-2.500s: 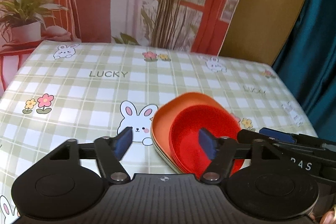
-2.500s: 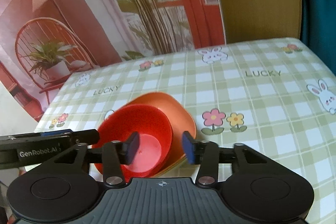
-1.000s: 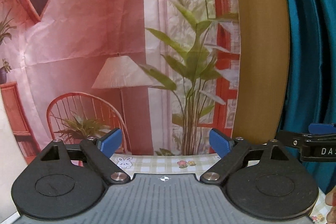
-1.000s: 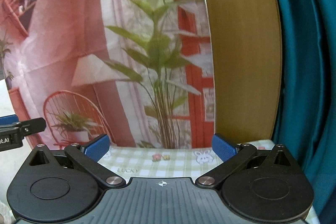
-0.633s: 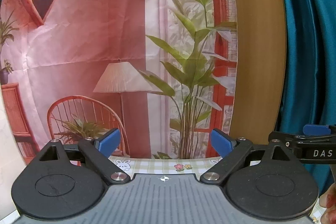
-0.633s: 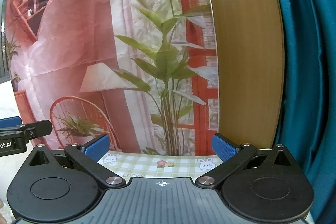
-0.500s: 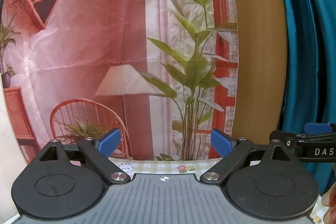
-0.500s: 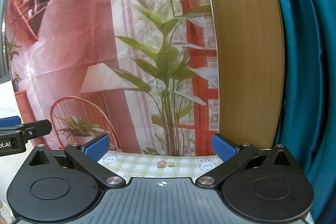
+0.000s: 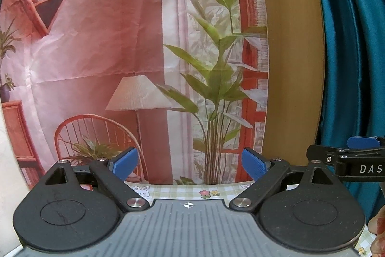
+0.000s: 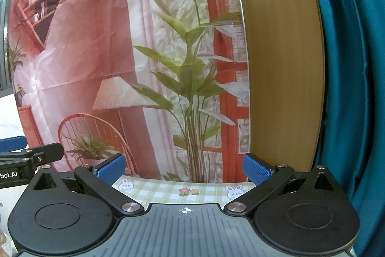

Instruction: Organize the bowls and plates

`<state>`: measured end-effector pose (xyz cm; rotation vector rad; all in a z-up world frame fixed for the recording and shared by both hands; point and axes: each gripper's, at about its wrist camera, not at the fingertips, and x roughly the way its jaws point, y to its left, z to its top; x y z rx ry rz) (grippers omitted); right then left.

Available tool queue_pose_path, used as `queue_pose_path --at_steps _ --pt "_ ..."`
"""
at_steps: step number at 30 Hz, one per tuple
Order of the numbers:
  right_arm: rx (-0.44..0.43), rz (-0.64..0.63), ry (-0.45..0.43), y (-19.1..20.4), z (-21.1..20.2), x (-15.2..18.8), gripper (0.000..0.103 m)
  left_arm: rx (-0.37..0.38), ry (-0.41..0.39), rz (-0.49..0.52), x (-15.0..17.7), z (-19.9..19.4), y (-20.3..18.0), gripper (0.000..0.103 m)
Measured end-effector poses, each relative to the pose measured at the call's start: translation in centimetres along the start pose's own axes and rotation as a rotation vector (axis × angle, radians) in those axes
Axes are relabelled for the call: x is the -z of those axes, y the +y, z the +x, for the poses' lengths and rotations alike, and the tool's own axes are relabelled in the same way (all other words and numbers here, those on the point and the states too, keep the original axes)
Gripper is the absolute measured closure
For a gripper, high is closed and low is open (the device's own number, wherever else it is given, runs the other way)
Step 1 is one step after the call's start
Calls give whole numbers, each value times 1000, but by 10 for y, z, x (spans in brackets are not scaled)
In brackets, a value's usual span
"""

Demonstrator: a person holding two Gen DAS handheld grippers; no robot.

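Ahead of both cameras, the printed backdrop [image 9: 134,45] fills most of the view: pink wall, lamp, wicker chair, tall green plant. Beside it, a tan wooden panel [image 10: 281,59]; further right, the teal curtain [image 10: 349,78].

Only the far strip of the checked tablecloth [image 10: 192,189] shows, just over each gripper body, with rabbits and a small flower print. Nothing stands on that strip.

Left gripper [image 9: 190,161]: raised, aimed level at the backdrop, blue pads spread wide, nothing between them. The right gripper's tip pokes in at the right edge of the left view.

Right gripper [image 10: 184,168]: same attitude, level, pads wide apart, empty. The left gripper's tip shows at the left edge of the right view. So the two are held side by side, close.

A bit of hand [image 9: 377,233] shows at the lower right edge of the left view.

Plates and bowls: not in either view. Judgement: if any lie on the table they sit below the line of sight, hidden under the gripper bodies, nearer the person than the visible strip. Which hand is nearer to them cannot be told, nor how they lie.

Judgement on the next move: both cameras would have to pitch down before any dish can be sighted. With both tools empty and lifted, this reads as a pause or the end of the tidying.
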<state>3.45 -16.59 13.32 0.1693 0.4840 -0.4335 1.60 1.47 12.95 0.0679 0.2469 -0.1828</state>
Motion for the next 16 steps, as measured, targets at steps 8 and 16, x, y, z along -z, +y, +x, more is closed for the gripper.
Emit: queue_pose_path --at_steps 8,16 --pt "3 5 -1 -1 0 0 0 3 7 1 -1 1 2 9" --pt "3 3 5 -2 1 -1 0 2 13 -3 0 3 2 9"
